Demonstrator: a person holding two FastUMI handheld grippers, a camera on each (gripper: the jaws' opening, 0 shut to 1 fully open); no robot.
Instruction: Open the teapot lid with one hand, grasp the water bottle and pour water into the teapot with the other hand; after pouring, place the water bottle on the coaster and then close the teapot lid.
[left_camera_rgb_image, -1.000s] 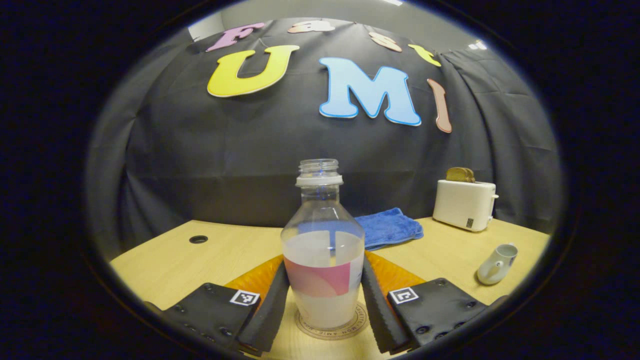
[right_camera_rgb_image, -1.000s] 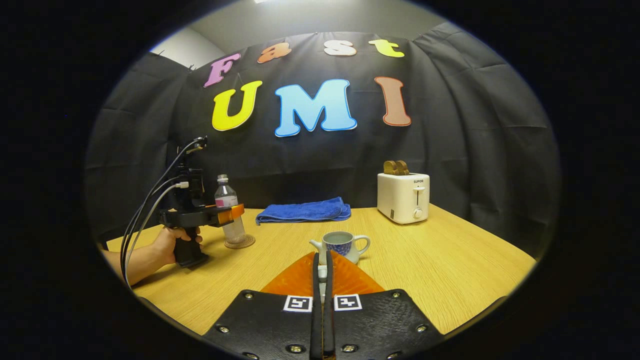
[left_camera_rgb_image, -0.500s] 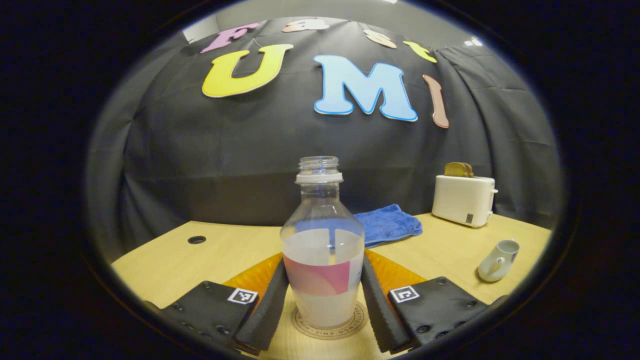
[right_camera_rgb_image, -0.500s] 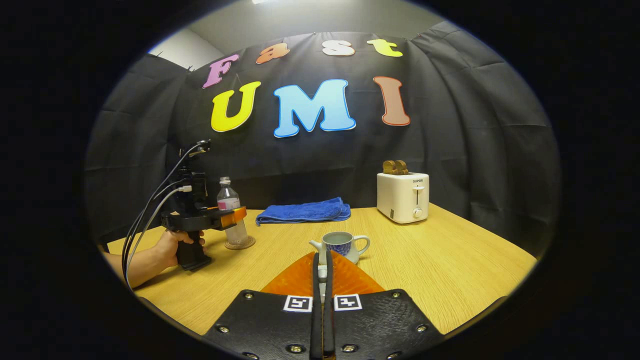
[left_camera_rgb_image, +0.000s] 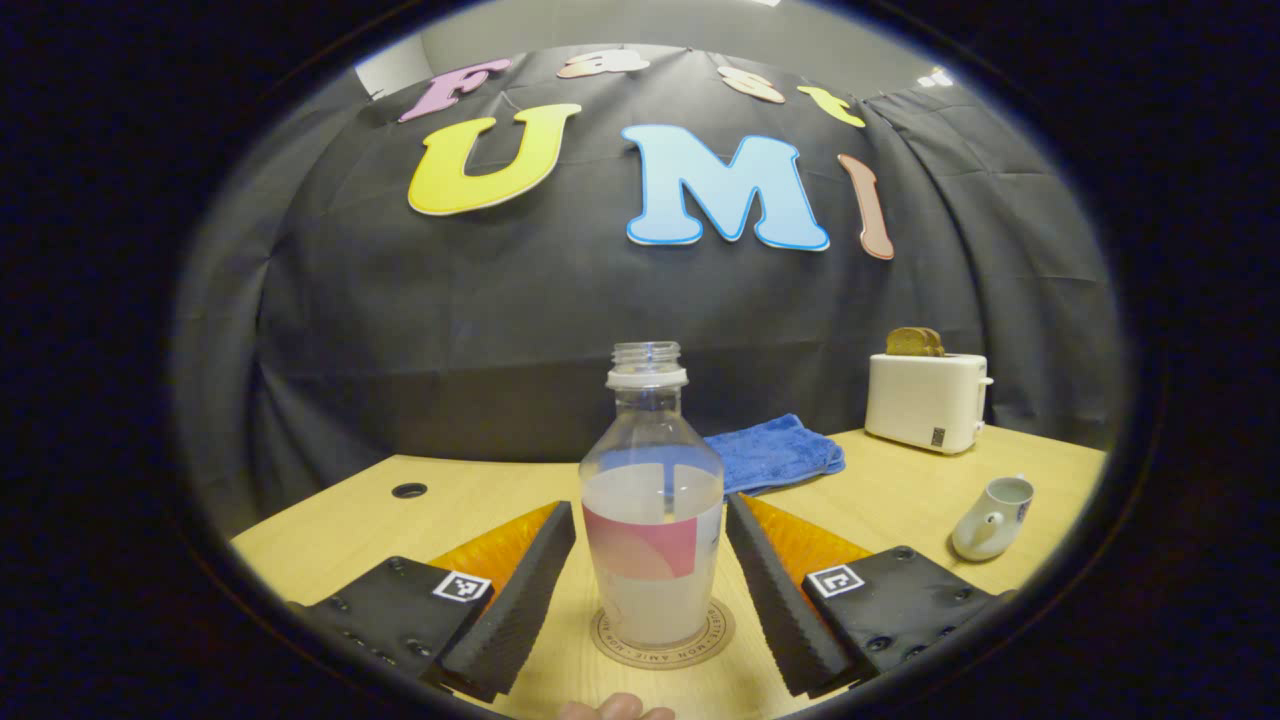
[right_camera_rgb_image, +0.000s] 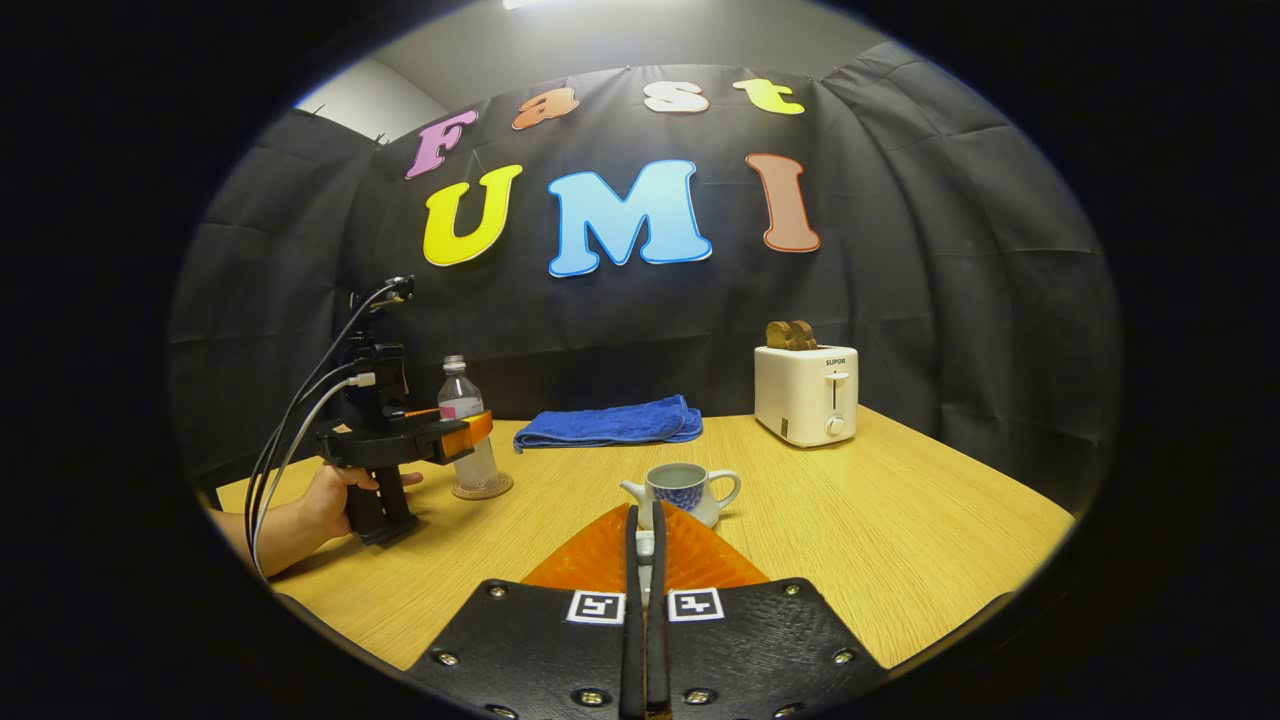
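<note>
Clear water bottle (left_camera_rgb_image: 652, 520) is standing on the coaster (left_camera_rgb_image: 662, 640) at lower centre, between the left gripper's (left_camera_rgb_image: 650, 585) spread fingers; right gripper (right_camera_rgb_image: 645, 545) is pinching a small white lid (right_camera_rgb_image: 645, 546).

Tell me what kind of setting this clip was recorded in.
Likely a staged recording booth, not a real kitchen: black cloth walls in a wooden table, which carries household props, a toaster, a folded towel, a teapot and a bottle on a coaster.
</note>
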